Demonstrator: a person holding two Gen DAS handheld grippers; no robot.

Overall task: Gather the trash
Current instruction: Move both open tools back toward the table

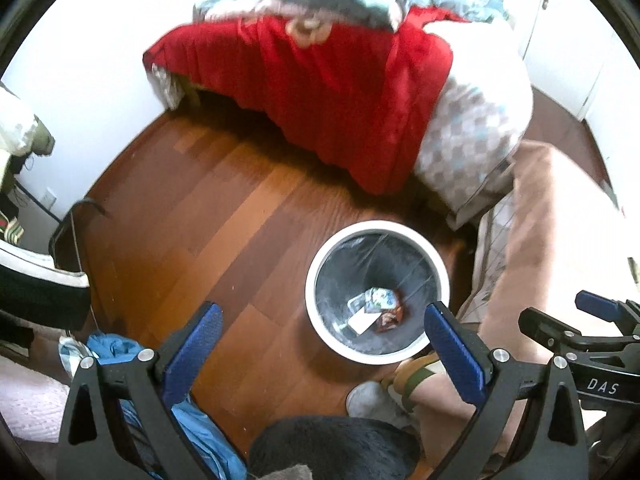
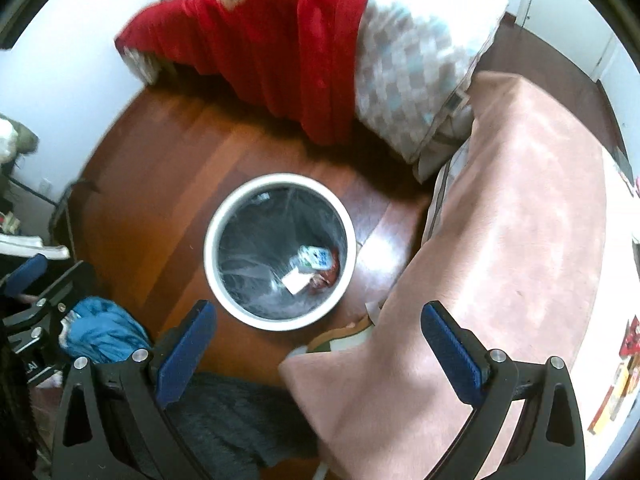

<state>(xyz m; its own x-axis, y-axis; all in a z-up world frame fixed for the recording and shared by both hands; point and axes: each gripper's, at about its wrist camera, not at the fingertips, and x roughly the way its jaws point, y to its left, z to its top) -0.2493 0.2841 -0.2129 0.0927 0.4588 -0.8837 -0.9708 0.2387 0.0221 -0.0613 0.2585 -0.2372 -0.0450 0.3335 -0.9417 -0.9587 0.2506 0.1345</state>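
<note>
white bin (image 1: 377, 354) holding wrappers (image 1: 374, 309) sits below both gaping claws.

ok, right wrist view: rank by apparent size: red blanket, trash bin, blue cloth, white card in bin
1. red blanket
2. trash bin, close behind; fisheye makes that gap unsure
3. blue cloth
4. white card

reddish wood plank floor (image 1: 208, 200), white-rimmed waste bin (image 1: 316, 320) with a plastic liner standing on it, crumpled blue cloth (image 2: 104, 332) near the bin, bed (image 1: 320, 92) with red blanket behind
</note>
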